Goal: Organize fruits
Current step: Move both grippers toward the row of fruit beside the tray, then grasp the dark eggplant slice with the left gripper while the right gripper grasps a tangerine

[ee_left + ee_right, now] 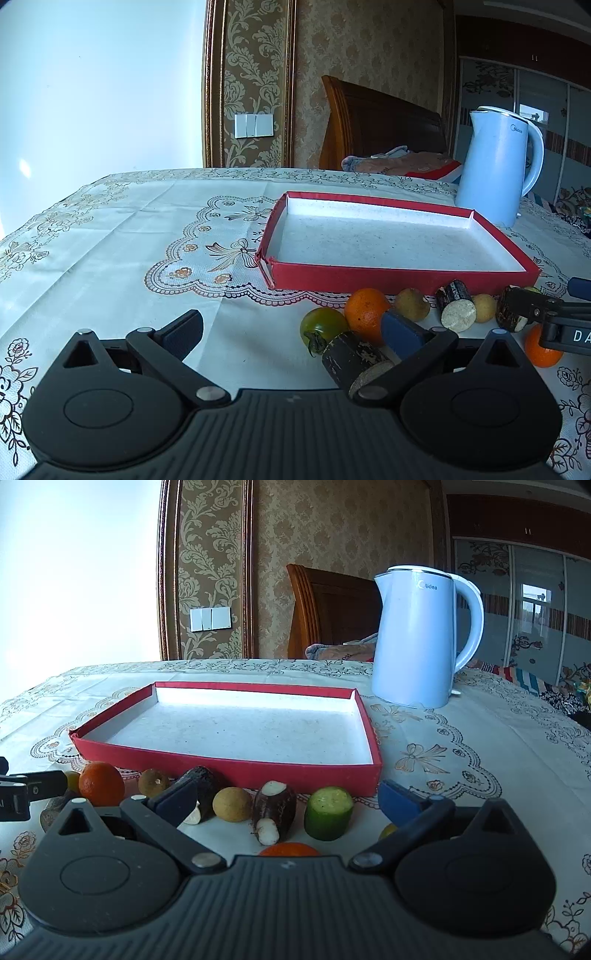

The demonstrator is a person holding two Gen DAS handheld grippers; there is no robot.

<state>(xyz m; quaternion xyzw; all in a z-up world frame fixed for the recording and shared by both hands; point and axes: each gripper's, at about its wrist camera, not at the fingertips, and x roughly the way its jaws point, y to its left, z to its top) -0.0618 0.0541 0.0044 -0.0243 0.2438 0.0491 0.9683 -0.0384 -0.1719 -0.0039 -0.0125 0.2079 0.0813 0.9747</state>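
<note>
A shallow red tray [388,277] [229,771] with a white floor lies on the table, nothing in it. In front of it lies a row of produce: a green persimmon [323,325], an orange [365,308] [100,782], a brown longan [412,303] [232,804], dark sugarcane pieces [354,360] [456,308] [273,810], a cucumber piece [328,812] and a second orange [541,349] [290,849]. My left gripper [291,332] is open, left of the fruit, its right finger just above a sugarcane piece. My right gripper [288,803] is open, low over the row's right part.
A pale blue electric kettle [496,166] [417,638] stands behind the tray's right side. A floral tablecloth [129,258] covers the table. A wooden bed headboard [376,122] and wallpapered wall lie beyond the far edge.
</note>
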